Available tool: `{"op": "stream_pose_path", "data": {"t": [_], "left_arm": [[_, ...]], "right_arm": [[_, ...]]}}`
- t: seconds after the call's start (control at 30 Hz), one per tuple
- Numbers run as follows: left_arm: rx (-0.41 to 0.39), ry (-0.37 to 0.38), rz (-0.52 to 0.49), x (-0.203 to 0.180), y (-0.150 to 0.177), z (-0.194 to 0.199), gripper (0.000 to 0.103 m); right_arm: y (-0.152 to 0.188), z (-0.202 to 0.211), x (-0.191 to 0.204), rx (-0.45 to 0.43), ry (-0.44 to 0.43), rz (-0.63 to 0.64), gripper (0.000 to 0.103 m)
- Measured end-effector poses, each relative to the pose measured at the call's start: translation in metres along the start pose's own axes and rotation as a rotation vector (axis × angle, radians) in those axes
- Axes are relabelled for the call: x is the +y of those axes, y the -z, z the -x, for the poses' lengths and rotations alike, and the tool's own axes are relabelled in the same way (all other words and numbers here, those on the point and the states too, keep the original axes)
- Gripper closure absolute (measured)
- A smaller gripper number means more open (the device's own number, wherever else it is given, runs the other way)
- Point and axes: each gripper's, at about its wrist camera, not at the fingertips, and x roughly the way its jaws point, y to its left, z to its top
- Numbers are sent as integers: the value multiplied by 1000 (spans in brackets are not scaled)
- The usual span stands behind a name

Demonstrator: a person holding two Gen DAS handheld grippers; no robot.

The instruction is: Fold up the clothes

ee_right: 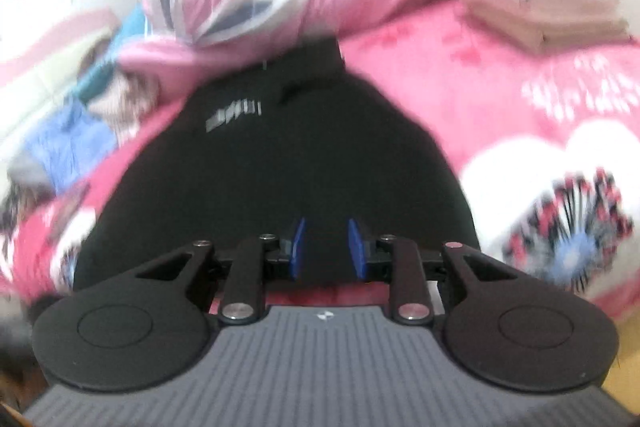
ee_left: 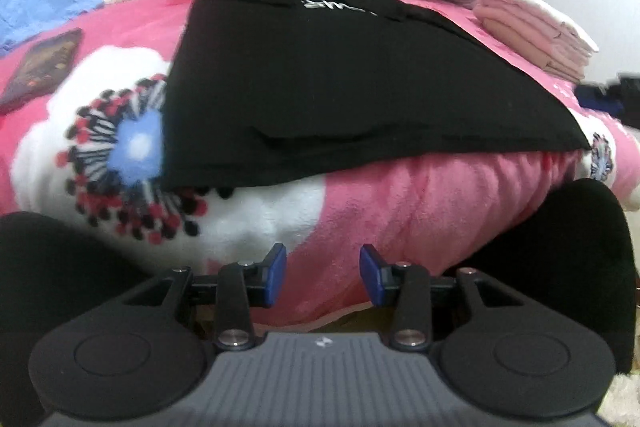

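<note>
Pink floral blanket (ee_left: pixel 360 203) carries your black T-shirt (ee_left: pixel 340 87) flat for folding; left hand-held gripper (ee_left: pixel 323 275) and right hand-held gripper (ee_right: pixel 327 247) both spread, empty.

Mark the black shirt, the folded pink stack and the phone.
black shirt (ee_left: pixel 340 87): left wrist view, middle of the fabric.
folded pink stack (ee_left: pixel 532 35): left wrist view, top layers.
phone (ee_left: pixel 40 67): left wrist view, its screen.
</note>
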Motion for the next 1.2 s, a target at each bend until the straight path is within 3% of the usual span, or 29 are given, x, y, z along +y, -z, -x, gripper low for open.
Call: {"op": "stream_pose_path", "data": {"t": [0.17, 0.23, 0.33, 0.43, 0.47, 0.6, 0.8, 0.9, 1.0, 1.2], "left_arm": [[-123, -64, 24, 8, -15, 19, 61], [-165, -114, 10, 14, -21, 22, 60], [-178, -157, 32, 27, -30, 15, 60], [-167, -161, 49, 42, -36, 2, 61], [-166, -153, 56, 45, -34, 0, 61], [-177, -126, 85, 51, -28, 0, 62], [-176, -65, 174, 69, -18, 13, 64], [-180, -32, 191, 80, -13, 9, 64], [-205, -6, 180, 83, -8, 10, 64], [-234, 75, 234, 101, -1, 11, 70]], "right_arm": [[12, -49, 32, 23, -62, 85, 80], [29, -62, 47, 75, -50, 167, 80], [55, -48, 69, 80, -65, 280, 77], [48, -35, 80, 94, -165, 283, 78], [43, -33, 83, 94, -202, 271, 78], [30, -47, 119, 35, -208, 374, 77], [53, -85, 190, 54, -366, 526, 78], [82, -99, 220, 139, -377, 649, 77], [98, -88, 238, 152, -403, 744, 76], [83, -84, 242, 125, -353, 688, 78]]}}
